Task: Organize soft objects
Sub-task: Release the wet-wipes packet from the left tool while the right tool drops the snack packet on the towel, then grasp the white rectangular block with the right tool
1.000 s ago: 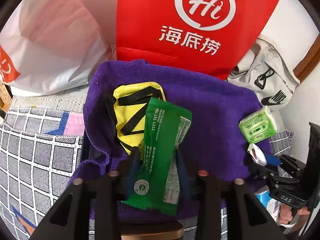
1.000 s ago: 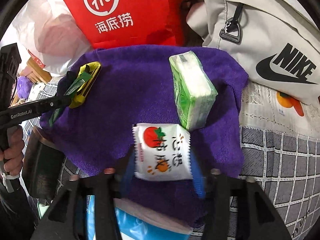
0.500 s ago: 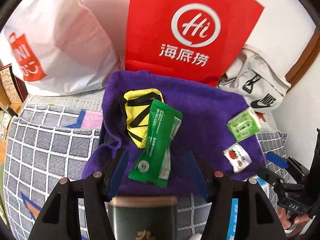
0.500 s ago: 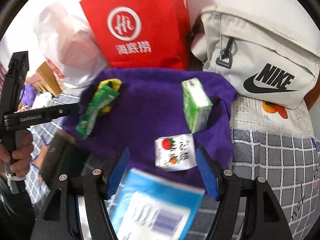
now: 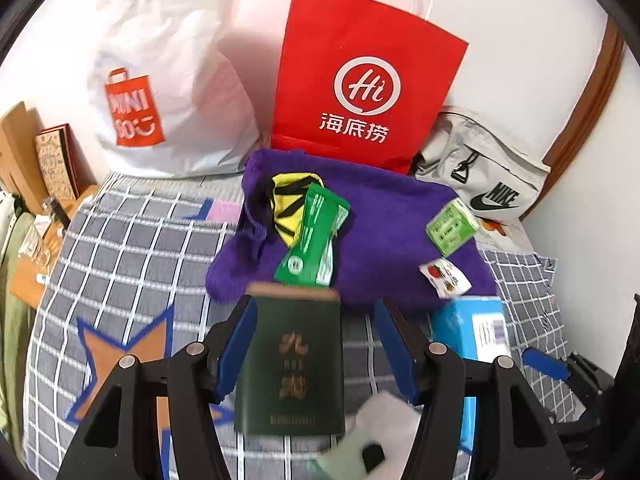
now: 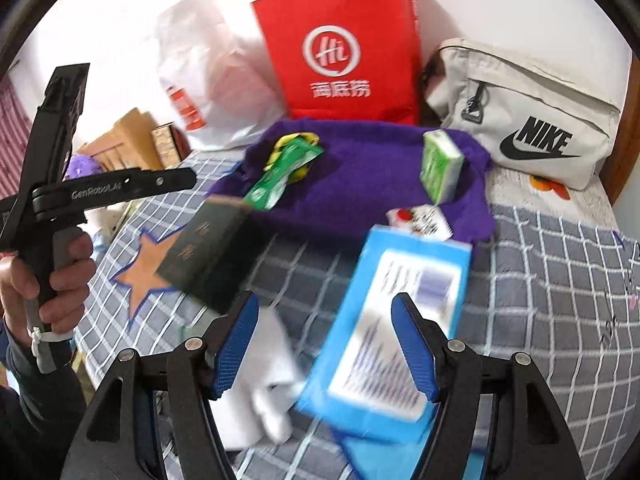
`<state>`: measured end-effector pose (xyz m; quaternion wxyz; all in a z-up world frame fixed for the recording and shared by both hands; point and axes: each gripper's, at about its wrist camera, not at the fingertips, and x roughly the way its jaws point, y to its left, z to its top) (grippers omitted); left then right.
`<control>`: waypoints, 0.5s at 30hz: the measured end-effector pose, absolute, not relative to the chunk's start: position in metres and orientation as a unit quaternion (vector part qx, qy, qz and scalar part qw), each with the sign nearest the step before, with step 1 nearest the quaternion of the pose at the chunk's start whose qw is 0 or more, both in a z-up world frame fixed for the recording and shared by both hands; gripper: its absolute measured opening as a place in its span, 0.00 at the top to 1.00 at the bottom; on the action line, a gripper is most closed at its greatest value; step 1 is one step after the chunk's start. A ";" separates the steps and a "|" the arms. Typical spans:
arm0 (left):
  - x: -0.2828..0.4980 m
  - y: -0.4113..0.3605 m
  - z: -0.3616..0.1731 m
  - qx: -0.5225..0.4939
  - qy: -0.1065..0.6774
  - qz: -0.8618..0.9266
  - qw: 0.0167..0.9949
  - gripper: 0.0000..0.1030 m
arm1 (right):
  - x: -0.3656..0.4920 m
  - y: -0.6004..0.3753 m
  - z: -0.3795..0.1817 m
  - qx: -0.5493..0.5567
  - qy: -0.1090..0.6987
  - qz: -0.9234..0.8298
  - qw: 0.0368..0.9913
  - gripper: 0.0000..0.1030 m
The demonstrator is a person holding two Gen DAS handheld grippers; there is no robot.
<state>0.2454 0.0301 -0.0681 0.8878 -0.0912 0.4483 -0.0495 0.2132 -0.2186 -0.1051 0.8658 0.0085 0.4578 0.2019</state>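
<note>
- Left wrist view: fuzzy purple towel [image 5: 384, 216] spread on gridded grey bedcover [image 5: 132, 248], at 12 o'clock from the tongs.
- On the towel: crinkly green sachet [image 5: 316, 236] overlapping yellow pouch [image 5: 288, 204] at 11 o'clock; boxy green tissue pack [image 5: 452, 226] at 2 o'clock; small white snack packet [image 5: 444, 278] just below it.
- Left gripper [image 5: 316, 344] spread wide, holding nothing; flat dark green packet [image 5: 292, 364] lying between the blue pads, contact unclear.
- Right wrist view: right gripper [image 6: 324, 348] wide open, empty; glossy blue pack [image 6: 396, 320], blurred, under the right-hand pad.
- Crumpled white item [image 6: 272, 368] beside the other pad.
- Red paper bag [image 6: 340, 48] and grey sling bag [image 6: 528, 116] at 12 to 1 o'clock behind the towel.
</note>
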 end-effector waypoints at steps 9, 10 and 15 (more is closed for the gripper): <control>0.184 0.047 -0.076 -0.102 0.448 -0.034 0.888 0.43 | 0.157 -0.191 -0.112 0.003 0.463 0.242 0.853 0.34; 0.178 0.050 -0.077 -0.102 0.447 -0.031 0.888 0.43 | 0.153 -0.187 -0.113 0.000 0.463 0.245 0.852 0.34; 0.151 0.068 -0.089 -0.123 0.441 -0.020 0.889 0.43 | 0.136 -0.170 -0.123 -0.007 0.467 0.262 0.845 0.39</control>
